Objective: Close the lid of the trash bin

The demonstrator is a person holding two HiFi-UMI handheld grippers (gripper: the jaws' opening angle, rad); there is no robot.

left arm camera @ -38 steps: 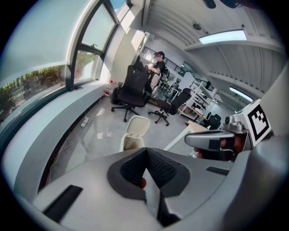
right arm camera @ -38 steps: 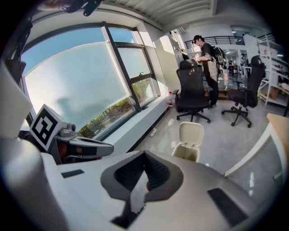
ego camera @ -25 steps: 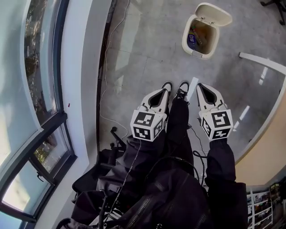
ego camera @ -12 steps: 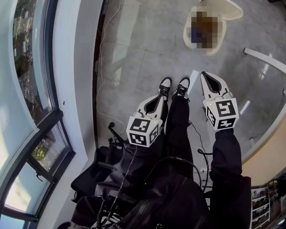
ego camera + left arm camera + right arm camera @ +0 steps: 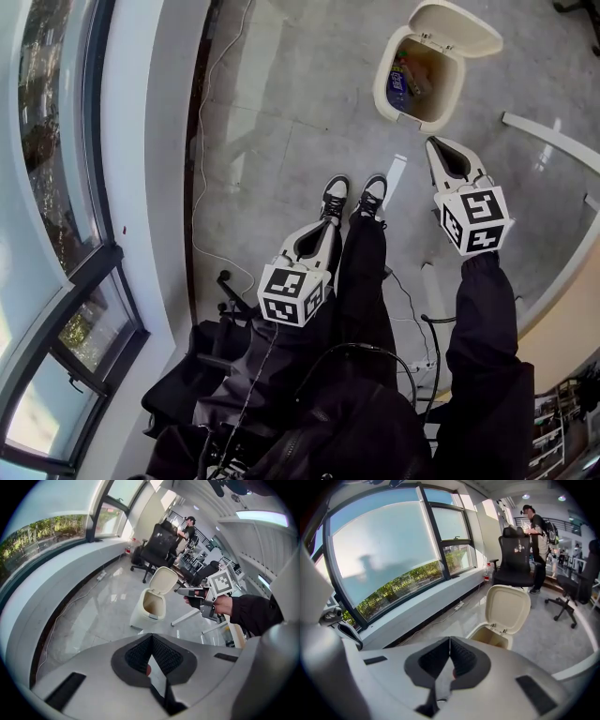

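The cream trash bin [image 5: 394, 94] stands on the grey floor with its lid [image 5: 459, 28] tipped up and litter inside. My right gripper [image 5: 432, 142] hangs shut and empty a short way in front of the bin, apart from it. My left gripper [image 5: 330, 226] is lower and farther back, above the person's shoes, also shut with nothing in it. In the left gripper view the bin [image 5: 149, 605] and raised lid [image 5: 163, 580] stand ahead of the shut left gripper [image 5: 151, 637]. In the right gripper view the lid [image 5: 508, 608] rises just beyond the right gripper [image 5: 450, 639].
A curved window wall [image 5: 56, 187] runs along the left, with a cable [image 5: 202, 178] on the floor beside it. A white bar [image 5: 548, 131] lies on the floor right of the bin. Office chairs [image 5: 515, 559] and a person [image 5: 536, 531] are behind the bin.
My right gripper has moved forward toward the bin and now sits close in front of it. My left gripper has sunk and drifted back toward the legs. Both stay shut.
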